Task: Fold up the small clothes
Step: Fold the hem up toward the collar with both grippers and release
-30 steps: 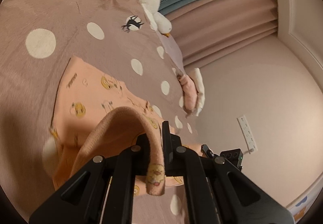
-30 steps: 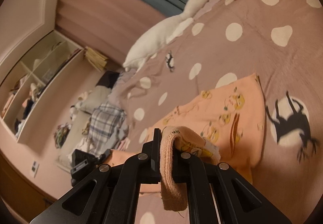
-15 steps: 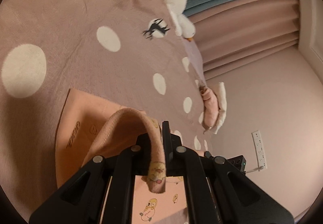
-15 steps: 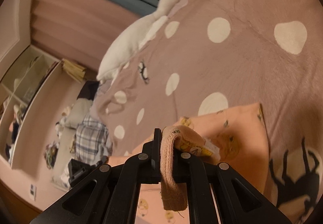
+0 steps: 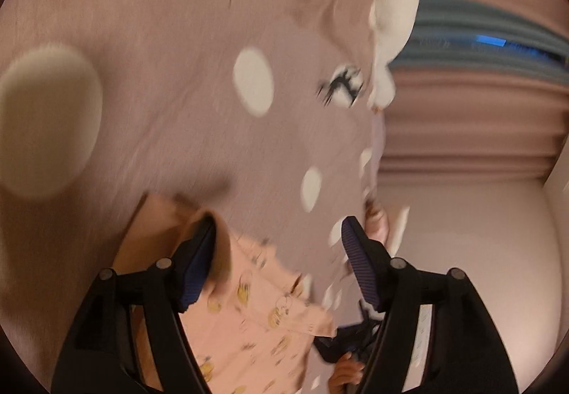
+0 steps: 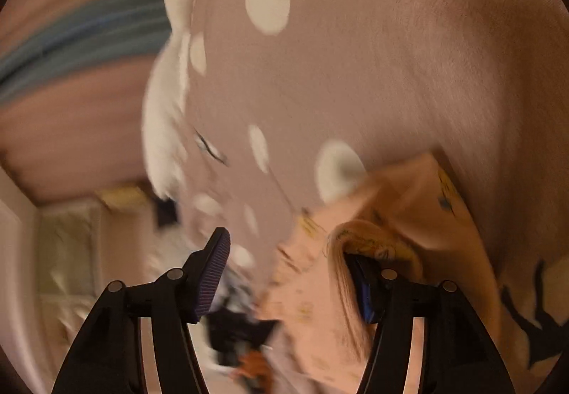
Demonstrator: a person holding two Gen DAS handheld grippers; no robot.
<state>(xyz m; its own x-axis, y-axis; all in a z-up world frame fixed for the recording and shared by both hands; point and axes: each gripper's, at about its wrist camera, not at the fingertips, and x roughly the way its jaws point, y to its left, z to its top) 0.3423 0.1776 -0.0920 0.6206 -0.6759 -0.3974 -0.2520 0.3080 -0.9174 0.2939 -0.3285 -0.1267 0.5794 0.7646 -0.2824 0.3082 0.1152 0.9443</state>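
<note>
**Both grippers released over peach garment on spotted bedspread**

Mauve bedspread point(image 5: 170, 38) with large cream dots fills both wrist views; pleated pink curtains point(image 5: 473, 131) with a blue-grey band hang behind it. Both frames are motion-blurred, so fine detail is unreliable.

Left gripper point(image 5: 277, 230): jaws have just been opening and now stand wide apart. The peach garment point(image 5: 256, 319), printed with small yellow cartoon figures, lies on the bedspread below and between the fingers. A ribbed fold of it rests against the inner face of the left-hand finger point(image 5: 195, 262); the other finger is clear of cloth. No pinch is visible.

Right gripper point(image 6: 288, 251): jaws have just been opening and also stand wide. The garment point(image 6: 419, 216) lies to the right side of this view, with a ribbed edge draped over the tip of the right-hand finger point(image 6: 366, 291). The opposite finger touches no fabric.

Other items: a white plush goose point(image 6: 167, 91) with an orange beak lies along the far edge of the bed. A black animal print point(image 5: 341, 84) marks one cream dot. The second gripper and a hand point(image 5: 346, 372) show at the lower edge of the left view.
</note>
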